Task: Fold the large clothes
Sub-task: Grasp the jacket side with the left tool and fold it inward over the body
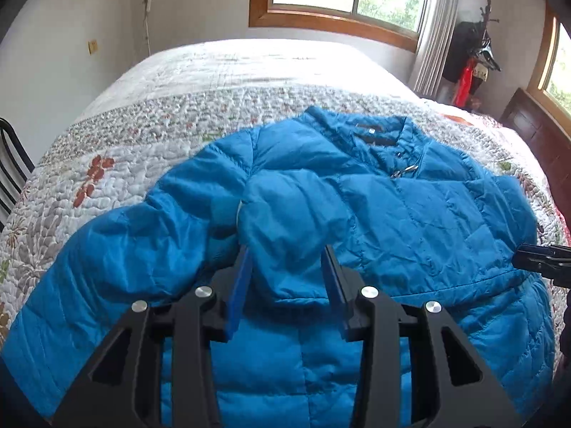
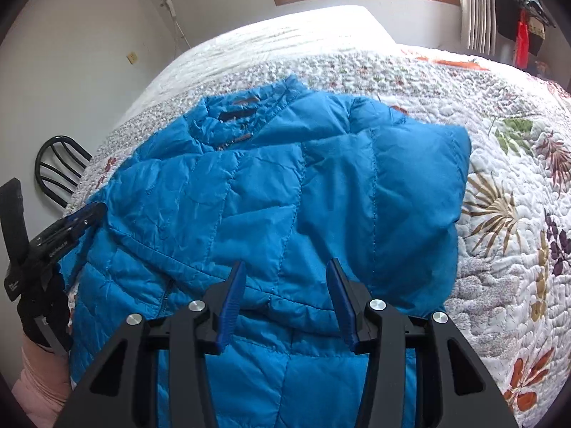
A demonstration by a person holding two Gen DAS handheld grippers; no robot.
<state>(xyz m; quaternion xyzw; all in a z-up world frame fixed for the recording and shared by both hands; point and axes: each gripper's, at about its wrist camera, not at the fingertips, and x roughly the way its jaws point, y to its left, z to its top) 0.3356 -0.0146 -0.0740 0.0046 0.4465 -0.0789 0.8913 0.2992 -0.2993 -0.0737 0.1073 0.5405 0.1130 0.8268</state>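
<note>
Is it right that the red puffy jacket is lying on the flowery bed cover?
Not quite. The jacket is blue, not red, as both wrist views show. It is puffy, and it does lie on the flowery bed cover.

Bright blue quilted jacket (image 1: 392,207) on white floral-patterned bedspread (image 1: 214,82)
</note>
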